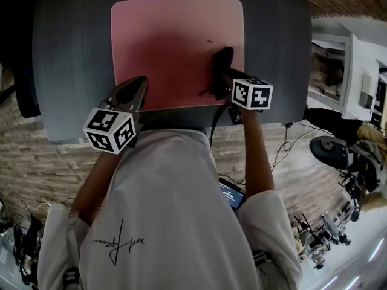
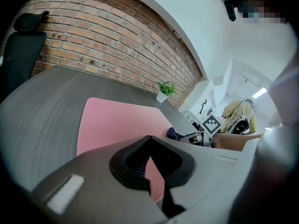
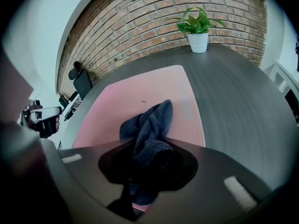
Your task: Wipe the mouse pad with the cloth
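A pink mouse pad lies on the dark grey desk. My right gripper is over the pad's near right part, shut on a dark blue cloth. In the right gripper view the cloth bunches out of the right gripper and rests on the mouse pad. My left gripper sits at the pad's near left corner, jaws together with nothing between them. The left gripper view looks past the left gripper across the mouse pad to the cloth.
A small dark speck marks the pad. A potted plant stands at the desk's far end by the brick wall. A black chair is at the desk's left, and white shelving stands at the right.
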The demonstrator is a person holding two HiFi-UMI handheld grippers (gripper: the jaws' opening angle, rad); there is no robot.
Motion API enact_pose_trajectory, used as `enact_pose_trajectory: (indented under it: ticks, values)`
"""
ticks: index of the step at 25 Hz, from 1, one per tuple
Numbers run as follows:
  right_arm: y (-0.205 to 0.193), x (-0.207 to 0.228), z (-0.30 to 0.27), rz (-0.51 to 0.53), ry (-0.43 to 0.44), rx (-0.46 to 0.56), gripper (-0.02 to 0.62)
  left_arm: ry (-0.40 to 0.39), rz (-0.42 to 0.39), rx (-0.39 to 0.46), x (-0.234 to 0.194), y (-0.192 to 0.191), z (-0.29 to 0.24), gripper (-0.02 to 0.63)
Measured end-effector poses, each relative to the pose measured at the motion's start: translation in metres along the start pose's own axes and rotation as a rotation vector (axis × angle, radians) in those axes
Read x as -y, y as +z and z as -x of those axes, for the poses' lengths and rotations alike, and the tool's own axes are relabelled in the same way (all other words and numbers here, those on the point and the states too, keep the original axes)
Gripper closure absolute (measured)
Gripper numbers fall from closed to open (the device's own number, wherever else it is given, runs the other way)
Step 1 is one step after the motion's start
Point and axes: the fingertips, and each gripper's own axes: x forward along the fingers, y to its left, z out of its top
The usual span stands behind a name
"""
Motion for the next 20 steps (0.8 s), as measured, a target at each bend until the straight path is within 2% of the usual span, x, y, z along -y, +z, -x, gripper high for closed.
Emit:
enact_pose_trajectory:
  ticks: [20]
  values:
    - [-0.022, -0.045, -0.009, 0.015, 0.014, -0.027, 0.494, -0.006, 0.012, 0.041, -0.016, 0.003, 0.025, 0.601]
